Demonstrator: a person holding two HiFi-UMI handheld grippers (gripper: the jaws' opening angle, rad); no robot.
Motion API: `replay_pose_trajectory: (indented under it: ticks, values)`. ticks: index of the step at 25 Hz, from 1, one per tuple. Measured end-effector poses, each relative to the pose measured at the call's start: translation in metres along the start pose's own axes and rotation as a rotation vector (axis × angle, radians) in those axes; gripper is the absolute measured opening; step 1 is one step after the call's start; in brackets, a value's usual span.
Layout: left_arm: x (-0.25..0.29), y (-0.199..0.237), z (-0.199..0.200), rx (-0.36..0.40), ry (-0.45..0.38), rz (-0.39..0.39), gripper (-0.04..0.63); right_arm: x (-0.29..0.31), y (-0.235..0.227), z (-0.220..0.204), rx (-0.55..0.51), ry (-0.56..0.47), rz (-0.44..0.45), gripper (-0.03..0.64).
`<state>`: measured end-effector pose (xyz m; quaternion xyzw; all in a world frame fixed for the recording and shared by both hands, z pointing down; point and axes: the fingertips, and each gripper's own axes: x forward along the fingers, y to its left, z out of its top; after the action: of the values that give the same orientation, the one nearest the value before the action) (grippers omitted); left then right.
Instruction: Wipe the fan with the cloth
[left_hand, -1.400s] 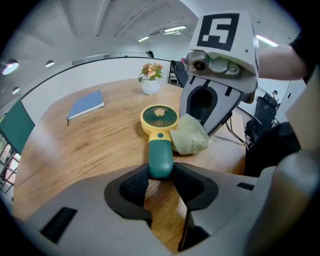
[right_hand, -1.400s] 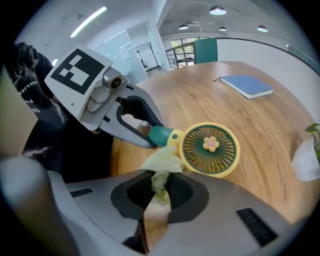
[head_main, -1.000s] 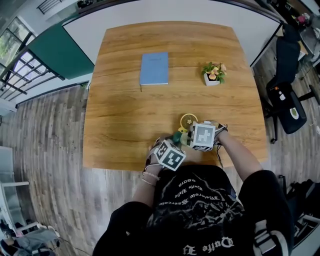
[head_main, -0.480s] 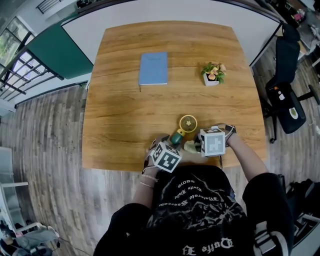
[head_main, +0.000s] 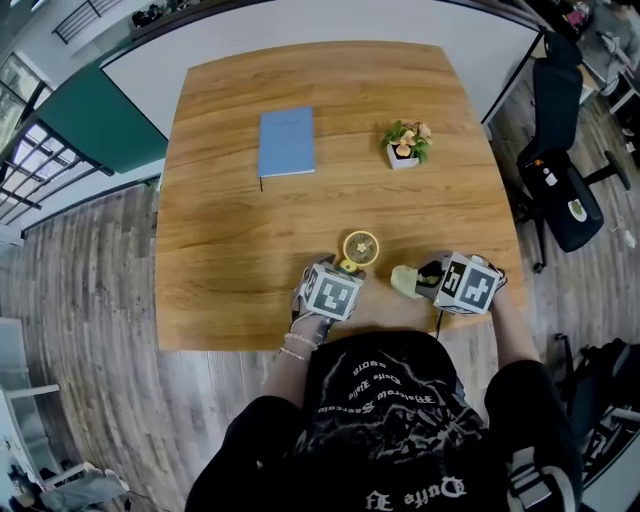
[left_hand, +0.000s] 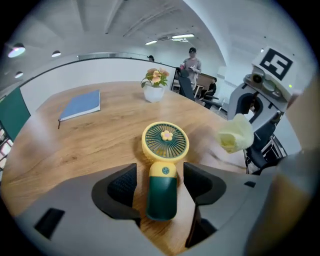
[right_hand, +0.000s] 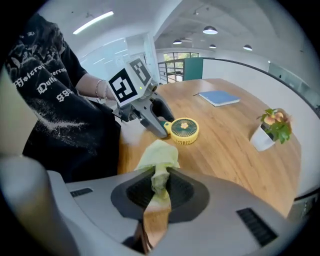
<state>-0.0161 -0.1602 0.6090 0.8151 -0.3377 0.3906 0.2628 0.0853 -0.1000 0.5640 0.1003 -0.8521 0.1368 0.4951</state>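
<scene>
The wooden table (head_main: 250, 230) carries a blue notebook (head_main: 287, 142) towards its far left and a small potted plant (head_main: 403, 145) in a white pot towards its far right, well apart. Near the front edge, the left tongs (left_hand: 161, 185) have just been opening and stand wide, their pads clear on both sides of the dark green handle of the yellow handheld fan (left_hand: 164, 165), which lies flat between them, head pointing away. Just to its right, the right tongs (right_hand: 159, 187) are clamped on a pale yellow-green cloth (right_hand: 159, 160), bunched above the table.
</scene>
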Motion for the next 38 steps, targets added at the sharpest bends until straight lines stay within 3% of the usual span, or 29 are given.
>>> replay_pose_trajectory:
  ticks: [2,5,6,9,12,15,19,21,25,30,33,38]
  values:
    - [0.006,0.001,0.003,-0.03,0.033,0.003,0.313,-0.001,0.0,0.0,0.021,-0.023,-0.019,0.058]
    - [0.008,0.008,0.003,-0.006,0.065,0.079,0.21,0.0,0.0,0.004,0.033,-0.061,-0.04,0.058]
    - [0.009,0.01,0.003,0.0,0.068,0.089,0.204,0.001,0.0,0.005,0.039,-0.073,-0.047,0.058]
    - [0.008,0.012,0.004,-0.041,0.059,0.058,0.201,0.006,-0.003,0.01,0.055,-0.105,-0.072,0.058]
    - [0.003,0.013,0.008,-0.24,0.006,-0.039,0.199,0.006,-0.011,0.017,0.089,-0.15,-0.127,0.058]
    - [-0.01,0.017,0.028,-0.447,-0.131,-0.143,0.199,0.0,-0.018,0.028,0.146,-0.236,-0.159,0.058]
    - [-0.04,0.023,0.067,-0.643,-0.365,-0.288,0.198,-0.009,-0.01,0.054,0.157,-0.349,-0.108,0.058]
    - [-0.056,0.023,0.084,-0.697,-0.465,-0.353,0.199,-0.016,0.001,0.079,0.141,-0.426,-0.052,0.058]
    - [-0.077,0.018,0.105,-0.716,-0.586,-0.39,0.198,-0.021,0.014,0.128,0.119,-0.541,0.04,0.058]
    - [-0.097,0.014,0.12,-0.693,-0.699,-0.402,0.198,0.006,0.014,0.138,0.147,-0.464,0.027,0.058]
    - [-0.103,0.004,0.121,-0.653,-0.702,-0.447,0.198,0.009,0.014,0.136,0.195,-0.463,0.037,0.058]
    - [-0.108,-0.002,0.119,-0.677,-0.715,-0.532,0.198,0.004,0.014,0.129,0.279,-0.486,0.081,0.061]
